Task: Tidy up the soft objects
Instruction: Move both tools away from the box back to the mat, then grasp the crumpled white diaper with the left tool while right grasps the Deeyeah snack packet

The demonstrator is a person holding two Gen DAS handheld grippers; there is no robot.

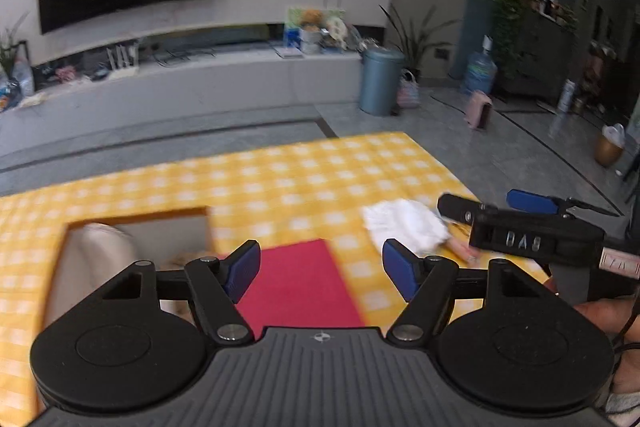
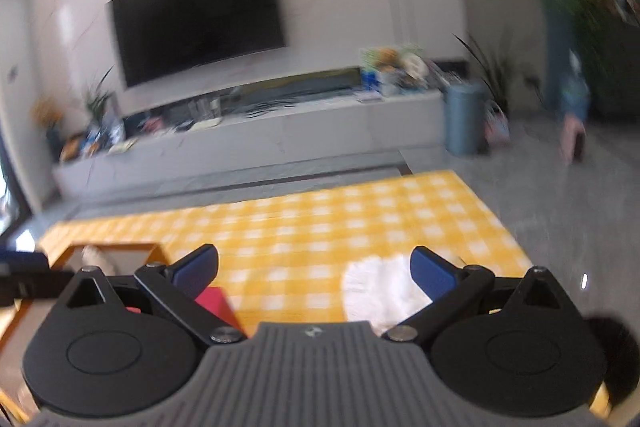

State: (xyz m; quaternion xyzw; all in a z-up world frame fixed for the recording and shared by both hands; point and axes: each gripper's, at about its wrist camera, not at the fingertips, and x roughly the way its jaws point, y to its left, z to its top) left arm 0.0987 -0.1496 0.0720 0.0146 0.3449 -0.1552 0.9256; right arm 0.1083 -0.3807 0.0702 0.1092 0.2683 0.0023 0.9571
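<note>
A yellow checked table (image 1: 280,179) fills the middle of both views. At its lower left sits an open box (image 1: 136,223) with a pale soft item (image 1: 92,251) inside. In the lower centre of the left wrist view a red cloth (image 1: 300,287) lies flat, and right of it a crumpled white cloth (image 1: 404,223) rests on the checks. The left gripper (image 1: 320,269) hangs over the red cloth, fingers spread, nothing between them. The right gripper (image 2: 316,273) is over the table, fingers spread wide and empty, the white cloth beneath its right finger (image 2: 434,275).
</note>
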